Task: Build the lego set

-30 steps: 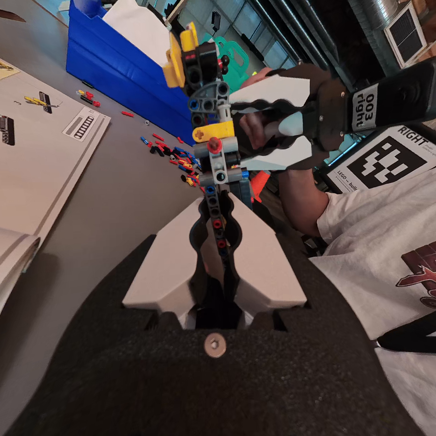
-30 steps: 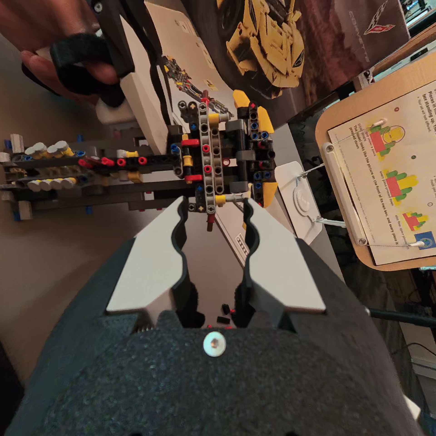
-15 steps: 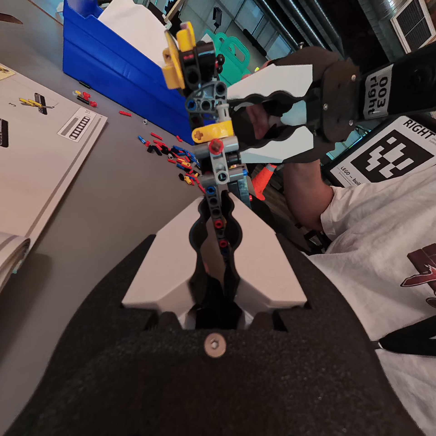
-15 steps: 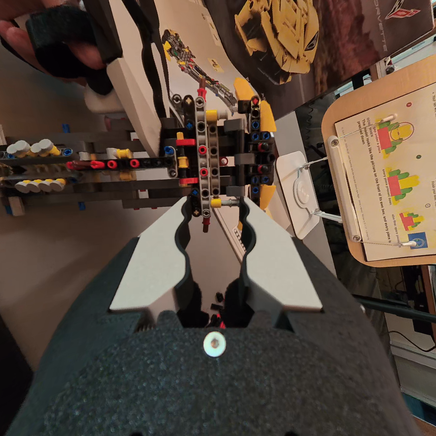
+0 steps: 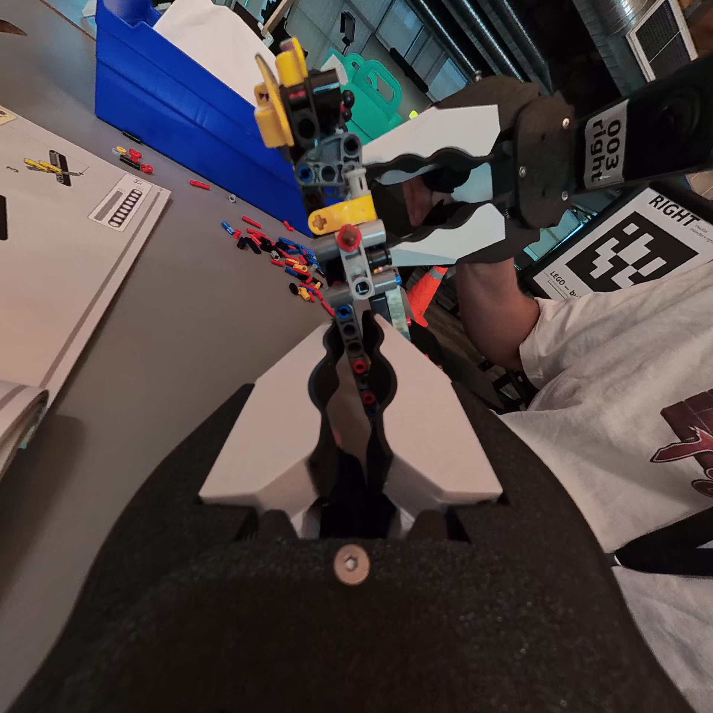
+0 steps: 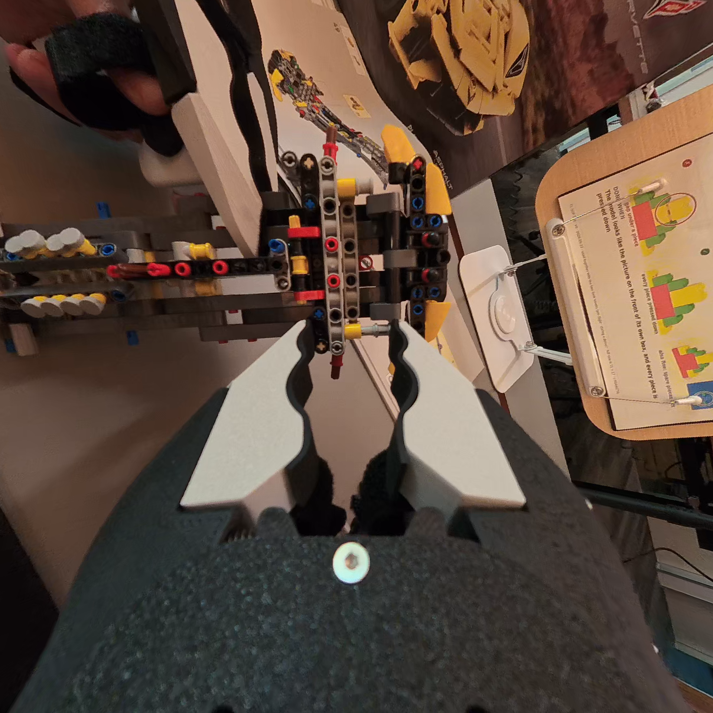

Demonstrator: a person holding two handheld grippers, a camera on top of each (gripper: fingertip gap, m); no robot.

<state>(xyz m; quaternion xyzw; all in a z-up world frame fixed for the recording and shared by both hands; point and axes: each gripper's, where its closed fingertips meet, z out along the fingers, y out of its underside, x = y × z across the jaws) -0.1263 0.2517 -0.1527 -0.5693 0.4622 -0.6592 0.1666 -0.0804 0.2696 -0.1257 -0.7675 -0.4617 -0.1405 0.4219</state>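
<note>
Left gripper [image 5: 353, 332] clamped on lego chassis [image 5: 347, 247], right gripper [image 6: 349, 328] apart around its yellow-tipped axle [image 6: 362, 330], labelled.

A long, partly built lego model [image 6: 328, 254] of black, grey, yellow and red beams with blue pins is held up off the table, a yellow-panelled block at one end, while loose red, blue, black and yellow lego pieces [image 5: 285, 256] lie scattered on the table
</note>
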